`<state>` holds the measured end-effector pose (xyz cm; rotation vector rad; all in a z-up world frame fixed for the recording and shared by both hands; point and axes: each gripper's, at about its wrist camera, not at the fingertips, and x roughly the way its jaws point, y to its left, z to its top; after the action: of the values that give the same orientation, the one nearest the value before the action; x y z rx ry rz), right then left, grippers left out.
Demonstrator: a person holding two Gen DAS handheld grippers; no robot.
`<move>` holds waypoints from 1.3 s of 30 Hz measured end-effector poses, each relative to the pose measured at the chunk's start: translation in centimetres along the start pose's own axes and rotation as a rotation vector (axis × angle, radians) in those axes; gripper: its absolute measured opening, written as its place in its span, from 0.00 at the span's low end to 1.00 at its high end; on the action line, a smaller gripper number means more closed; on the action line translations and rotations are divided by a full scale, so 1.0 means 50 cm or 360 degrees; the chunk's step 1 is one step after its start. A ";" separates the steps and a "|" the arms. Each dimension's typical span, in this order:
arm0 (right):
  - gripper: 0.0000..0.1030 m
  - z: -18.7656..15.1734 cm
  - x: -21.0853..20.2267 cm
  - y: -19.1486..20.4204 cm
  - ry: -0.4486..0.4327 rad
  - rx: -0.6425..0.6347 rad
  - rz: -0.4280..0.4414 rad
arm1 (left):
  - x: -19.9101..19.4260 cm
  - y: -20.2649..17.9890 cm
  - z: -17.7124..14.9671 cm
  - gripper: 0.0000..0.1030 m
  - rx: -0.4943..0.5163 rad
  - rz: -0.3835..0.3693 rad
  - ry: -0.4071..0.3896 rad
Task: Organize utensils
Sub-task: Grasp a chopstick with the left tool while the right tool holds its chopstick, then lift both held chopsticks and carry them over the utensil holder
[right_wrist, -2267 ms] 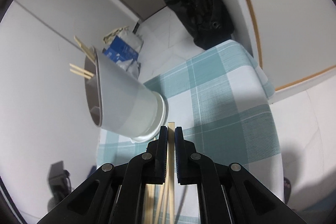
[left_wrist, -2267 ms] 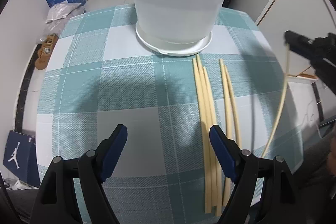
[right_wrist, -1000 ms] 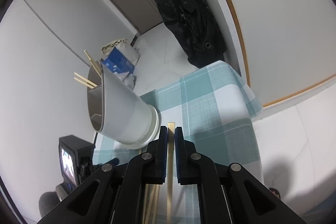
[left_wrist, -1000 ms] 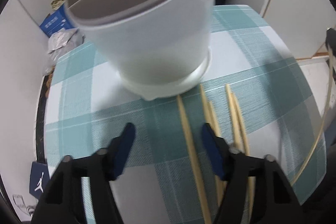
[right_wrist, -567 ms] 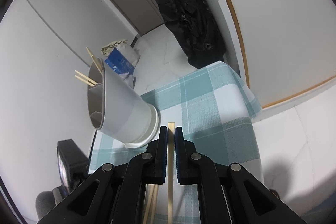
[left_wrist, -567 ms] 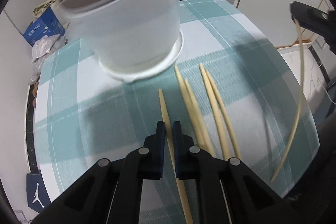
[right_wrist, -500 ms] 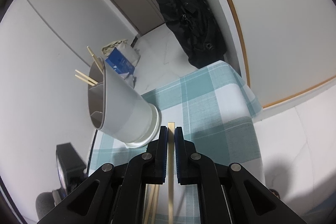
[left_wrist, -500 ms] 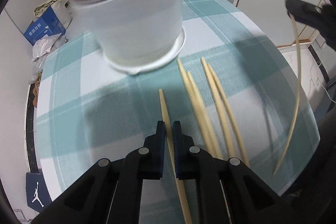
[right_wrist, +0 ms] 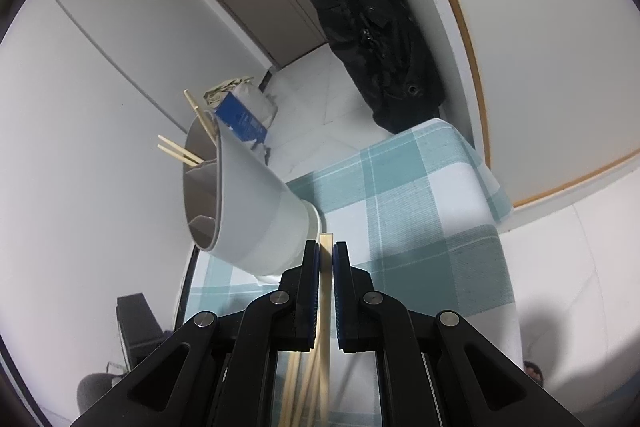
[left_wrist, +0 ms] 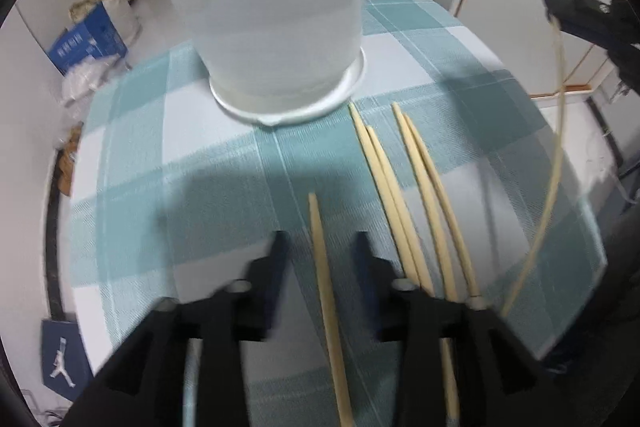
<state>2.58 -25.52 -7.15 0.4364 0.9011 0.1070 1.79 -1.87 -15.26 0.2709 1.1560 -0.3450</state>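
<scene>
three chopsticks already in the holder (right_wrist: 404, 363) as far as i can tell, poking out of the far compartment of that white divided holder (left_wrist: 276, 39); so the job looks partly done, maybe under halfway; five chopsticks are on the table and one is in the air.

on the teal checked tablecloth (left_wrist: 168, 163): one lone chopstick (left_wrist: 326, 291) lying between the left gripper (left_wrist: 322, 251) jaws, then two pairs just to its right (left_wrist: 416, 203), tips pointing toward the holder base, close to it but not touching; all lie flat, roughly parallel.

left gripper: jaws are opening right now, blurry, pads clear of the lone chopstick on both sides, so it's let go, not gripping anything; the stick looks to be resting on the cloth, so my guess is that pick needs redoing.

right gripper (right_wrist: 327, 259): clenched on one held chopstick (right_wrist: 325, 291), square end sticking out just past the fingertips; from the left view it hangs down from the gripper off the right side of the table; that one looks ready to go into the holder.

further out: blue box (left_wrist: 86, 43) and bags on the floor, black bag (right_wrist: 368, 39) by the door.
</scene>
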 end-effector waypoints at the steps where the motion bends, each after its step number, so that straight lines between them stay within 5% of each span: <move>1: 0.06 0.001 -0.001 -0.005 0.0001 0.0009 -0.0001 | 0.005 -0.001 0.008 0.40 -0.0014 0.0005 -0.0002; 6: 0.06 0.005 -0.003 -0.021 -0.0002 0.0045 -0.0009 | 0.021 0.002 0.039 0.37 -0.0095 -0.0059 0.0046; 14: 0.06 0.007 -0.002 -0.027 0.0002 0.0051 -0.0019 | 0.026 -0.012 0.053 0.03 -0.0048 -0.0106 0.0048; 24: 0.06 -0.003 -0.006 -0.025 -0.0019 0.0028 -0.0066 | 0.011 0.006 0.045 0.01 -0.0098 -0.0140 0.0038; 32: 0.06 -0.011 -0.015 -0.020 -0.0046 0.0024 -0.0074 | -0.071 0.018 0.053 0.01 -0.0168 -0.0162 -0.0178; 39: 0.06 -0.015 -0.029 -0.001 -0.0073 -0.0004 -0.0027 | -0.190 0.018 0.064 0.01 -0.0196 -0.0126 -0.0523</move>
<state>1.08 -25.71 -6.51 0.4269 0.8595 0.0823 1.42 -1.05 -5.23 0.0566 0.8612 -0.3713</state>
